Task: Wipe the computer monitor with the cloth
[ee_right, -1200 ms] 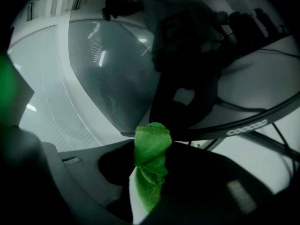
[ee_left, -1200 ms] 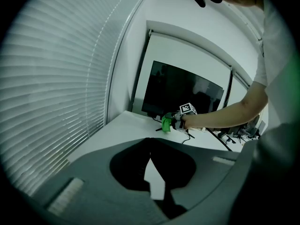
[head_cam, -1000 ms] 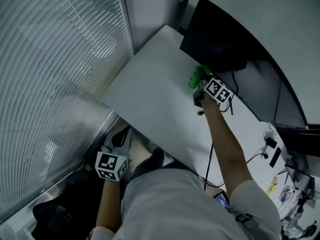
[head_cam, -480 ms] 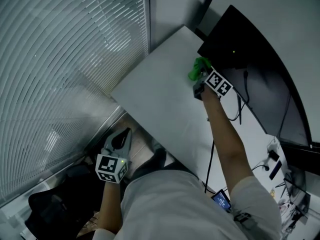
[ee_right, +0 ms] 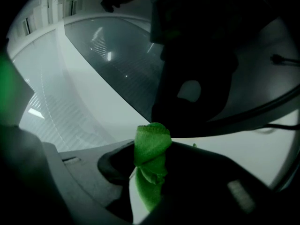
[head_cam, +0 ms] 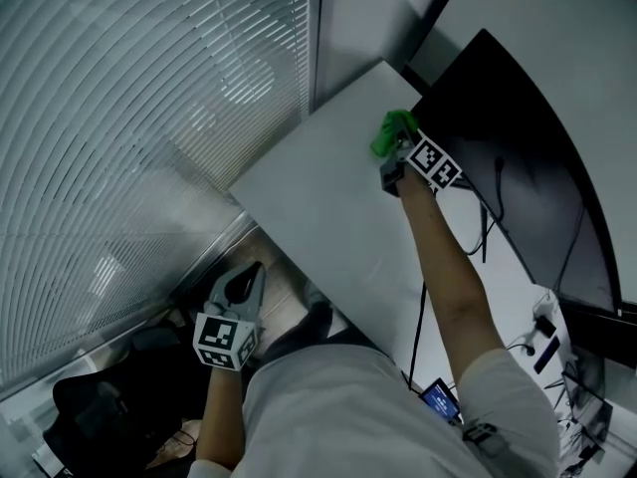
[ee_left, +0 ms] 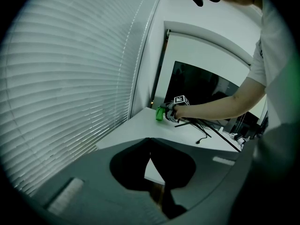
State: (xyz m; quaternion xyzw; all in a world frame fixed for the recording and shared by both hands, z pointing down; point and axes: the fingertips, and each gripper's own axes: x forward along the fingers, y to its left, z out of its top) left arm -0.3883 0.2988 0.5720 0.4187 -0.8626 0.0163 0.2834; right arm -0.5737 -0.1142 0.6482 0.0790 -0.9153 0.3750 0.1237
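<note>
A dark computer monitor [head_cam: 508, 127] stands at the far side of the white desk [head_cam: 328, 197]; it also shows in the left gripper view as the monitor [ee_left: 197, 86] and fills the right gripper view as the monitor [ee_right: 140, 64]. My right gripper [head_cam: 390, 147] is shut on a bright green cloth [head_cam: 392, 131], held at the monitor's lower left corner. The cloth [ee_right: 151, 163] bunches between that gripper's jaws. My left gripper [head_cam: 239, 285] hangs low beside the desk edge, its jaws closed with nothing between them.
Window blinds [head_cam: 149, 108] run along the left side. Black cables [head_cam: 488, 217] trail over the desk behind the right arm. A power strip and small items [head_cam: 547, 337] lie at the desk's right end. A dark chair [head_cam: 100, 406] sits below left.
The right gripper with the cloth has crept a little toward the monitor's left corner. The left gripper stays low by the desk edge.
</note>
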